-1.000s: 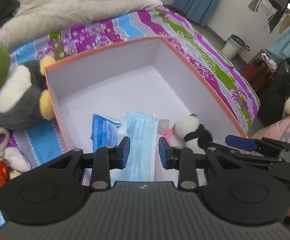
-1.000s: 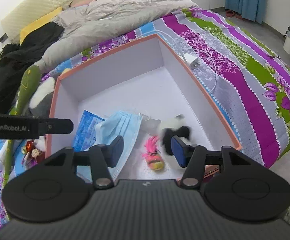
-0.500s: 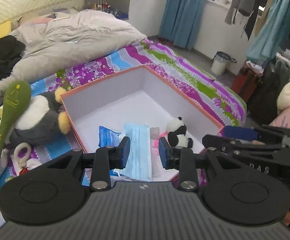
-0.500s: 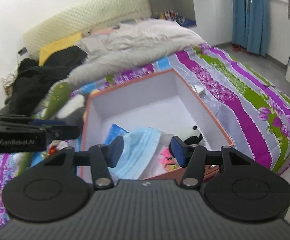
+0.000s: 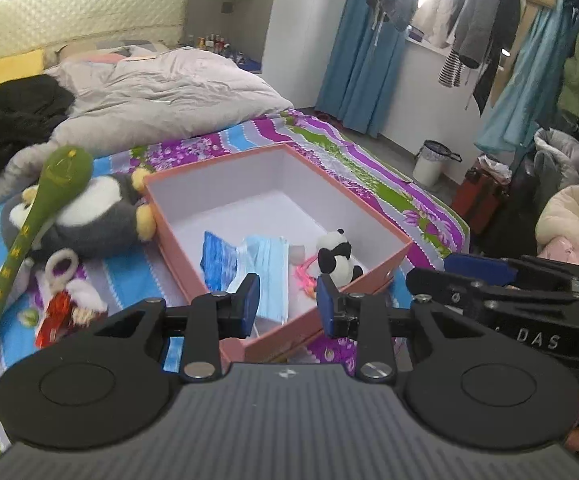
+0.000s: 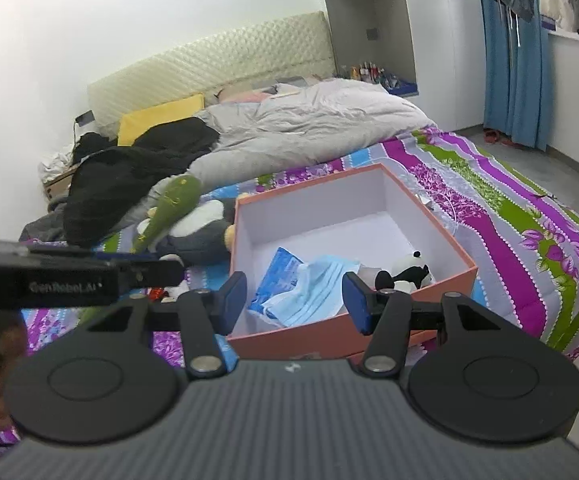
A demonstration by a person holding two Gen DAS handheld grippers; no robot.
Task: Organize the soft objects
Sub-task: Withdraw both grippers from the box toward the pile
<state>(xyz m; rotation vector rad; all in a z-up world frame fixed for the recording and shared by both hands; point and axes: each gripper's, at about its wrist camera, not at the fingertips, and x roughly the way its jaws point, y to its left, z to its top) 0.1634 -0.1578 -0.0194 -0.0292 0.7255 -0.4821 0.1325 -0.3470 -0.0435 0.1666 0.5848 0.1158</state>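
An orange box with a white inside sits on the striped bed; it also shows in the right wrist view. Inside lie a blue face mask, a blue packet, a small panda plush and a pink toy. A grey penguin plush and a long green plush lie left of the box. My left gripper is open and empty, held back above the box's near corner. My right gripper is open and empty, also held back from the box.
A small red and white toy lies on the bed at the left. A grey duvet and black clothes cover the bed's head. A white bin and hanging clothes stand to the right.
Both grippers have pulled up and back from inside the box, so the whole box and room now show. The panda plush lies still in the box. Both grippers stay open.
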